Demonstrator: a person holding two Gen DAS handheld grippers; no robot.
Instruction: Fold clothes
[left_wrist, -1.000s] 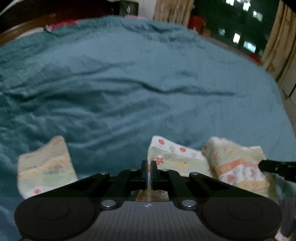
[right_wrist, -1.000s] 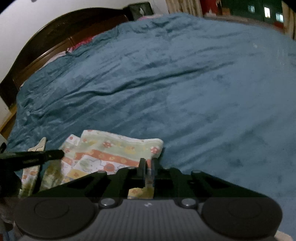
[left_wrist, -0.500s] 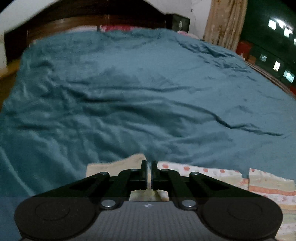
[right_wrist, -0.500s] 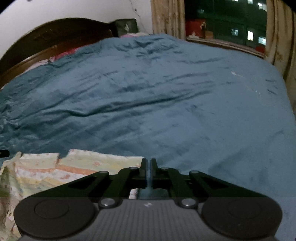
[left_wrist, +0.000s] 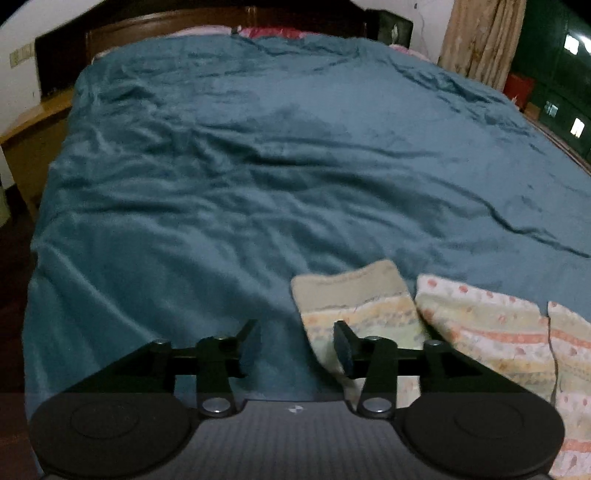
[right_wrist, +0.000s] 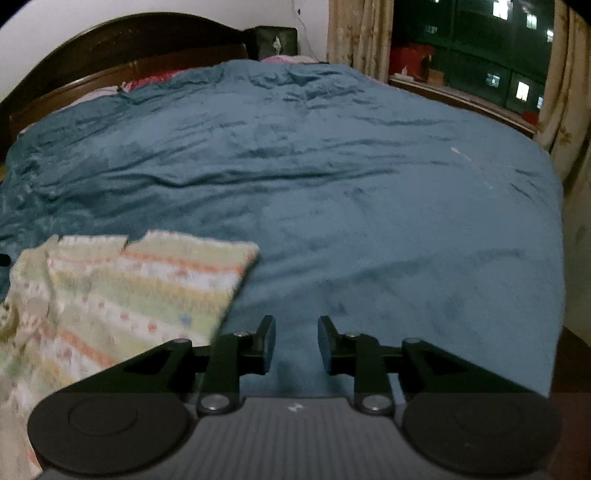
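Note:
A pale patterned garment (left_wrist: 480, 332) with orange and green stripes lies flat on the teal bedspread (left_wrist: 258, 184), near the bed's front edge. Its sleeve (left_wrist: 354, 299) points up beside the body. My left gripper (left_wrist: 295, 347) is open and empty, just left of the sleeve, its right finger over the sleeve's edge. In the right wrist view the garment (right_wrist: 122, 288) lies at the lower left. My right gripper (right_wrist: 295, 343) is open and empty over bare bedspread (right_wrist: 369, 203), just right of the garment's edge.
A dark wooden headboard (right_wrist: 129, 40) stands at the far end of the bed, with pink pillows (left_wrist: 273, 31) below it. Curtains (right_wrist: 358, 37) and a dark window (right_wrist: 472, 48) are at the far right. A wooden side table (left_wrist: 33, 125) stands at the bed's left.
Both grippers were shut on the garment's edges; they have opened and let it go. The garment now lies flat on the bed, and both grippers have drawn back and apart.

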